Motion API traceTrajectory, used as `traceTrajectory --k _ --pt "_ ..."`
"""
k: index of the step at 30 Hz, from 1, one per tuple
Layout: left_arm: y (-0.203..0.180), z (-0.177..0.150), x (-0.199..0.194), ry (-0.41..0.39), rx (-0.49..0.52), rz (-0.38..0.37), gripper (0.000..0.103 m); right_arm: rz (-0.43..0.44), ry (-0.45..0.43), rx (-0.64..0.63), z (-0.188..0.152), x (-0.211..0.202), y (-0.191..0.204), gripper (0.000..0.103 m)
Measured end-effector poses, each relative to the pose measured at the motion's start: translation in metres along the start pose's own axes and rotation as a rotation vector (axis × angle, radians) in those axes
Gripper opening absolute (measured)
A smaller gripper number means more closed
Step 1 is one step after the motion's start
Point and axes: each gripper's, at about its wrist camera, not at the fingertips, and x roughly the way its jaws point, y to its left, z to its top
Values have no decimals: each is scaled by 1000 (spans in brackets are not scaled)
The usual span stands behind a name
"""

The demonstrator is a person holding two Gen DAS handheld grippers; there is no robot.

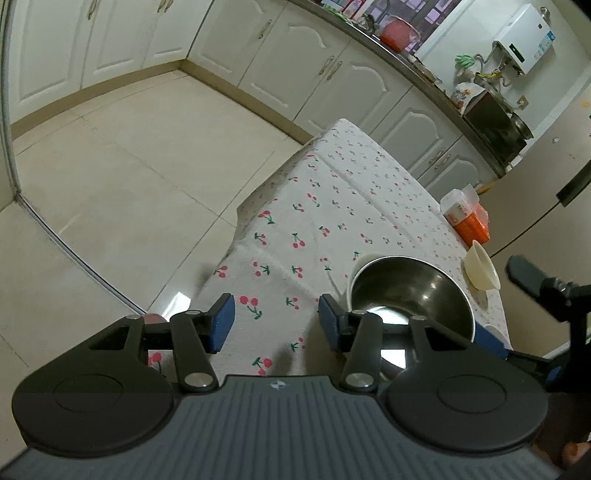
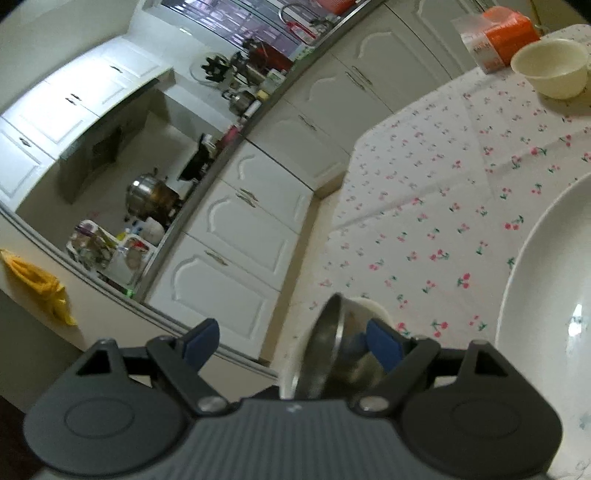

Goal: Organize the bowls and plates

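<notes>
A steel bowl (image 1: 410,299) sits on the cherry-print tablecloth (image 1: 332,206), over something white beneath it. My left gripper (image 1: 275,321) is open and empty, just left of the bowl. My right gripper (image 2: 291,345) is open around the steel bowl's rim (image 2: 325,347), with its right pad on the bowl's outside; the bowl is tilted. A cream bowl (image 2: 550,68) stands at the far end of the table; it also shows in the left wrist view (image 1: 482,267). A large white plate (image 2: 546,295) lies to the right.
An orange and clear package (image 2: 495,35) stands beside the cream bowl. White kitchen cabinets (image 2: 236,236) and a cluttered counter run beyond the table's far edge. Tiled floor (image 1: 122,177) lies left of the table.
</notes>
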Motion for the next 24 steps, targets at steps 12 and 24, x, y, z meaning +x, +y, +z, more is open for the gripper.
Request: traceTrajectory --k 12,24 --pt "-2 -3 1 0 6 -2 60 -30 -32 -81 4 -3 7 65" --pt "2 -4 2 3 20 -32 63 -143 48 -155 4 18 3 42"
